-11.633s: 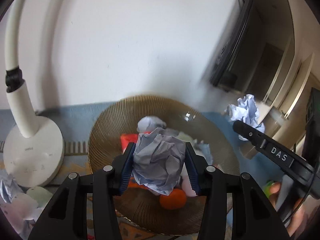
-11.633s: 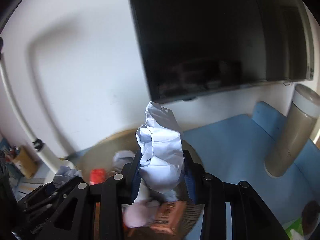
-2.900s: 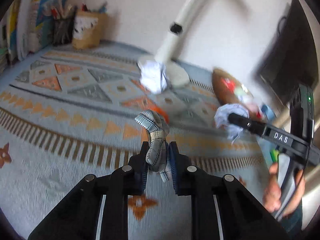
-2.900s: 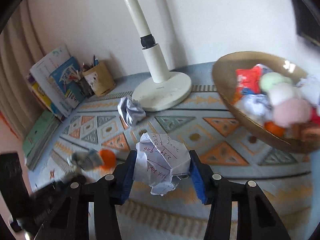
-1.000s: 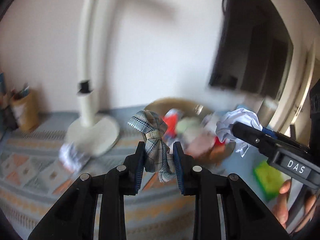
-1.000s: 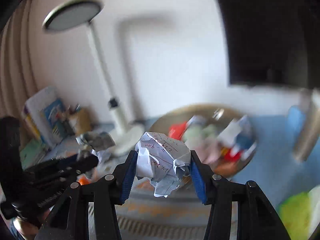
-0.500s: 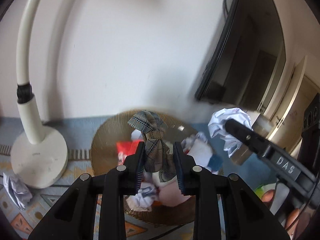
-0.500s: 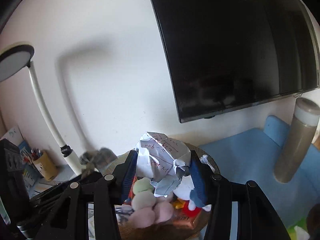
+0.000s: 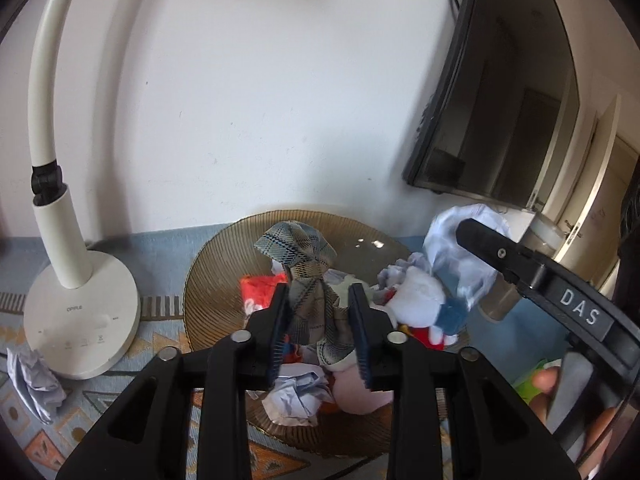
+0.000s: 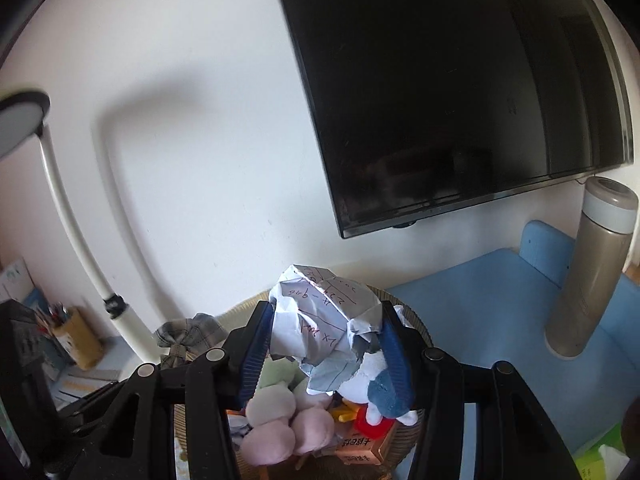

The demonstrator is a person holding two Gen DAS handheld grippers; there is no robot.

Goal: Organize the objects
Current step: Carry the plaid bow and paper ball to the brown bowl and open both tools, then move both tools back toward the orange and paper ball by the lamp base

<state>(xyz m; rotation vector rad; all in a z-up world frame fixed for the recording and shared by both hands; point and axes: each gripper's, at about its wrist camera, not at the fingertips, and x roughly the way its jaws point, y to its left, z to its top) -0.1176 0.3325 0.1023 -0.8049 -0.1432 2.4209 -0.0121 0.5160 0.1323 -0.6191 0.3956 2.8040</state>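
Both grippers are hovering over the bowl (image 9: pixel 208 280), releasing. Left gripper (image 9: pixel 319 320): jaws have just been opening a little, and the plaid cloth bundle (image 9: pixel 308 276) is standing between them, the pads no longer clearly pressing on it. Right gripper (image 10: pixel 326 354): jaws have just been opening to about half, with the crumpled paper ball (image 10: pixel 324 316) sitting loose between the pads, a gap showing on both sides. Judgement: both items are handling light and soft; the cloth is limp, best pinched at its knotted waist, and the paper is springy, best taken across its widest part. Below the jaws, plush toys, paper wads and a red packet (image 9: pixel 258 292) are already crowding the bowl, so drops may roll off. Left of the jaws the lamp base (image 9: pixel 84 312) is standing; beyond, right, a flask (image 10: pixel 588 284) and the dark screen (image 10: pixel 460 92).
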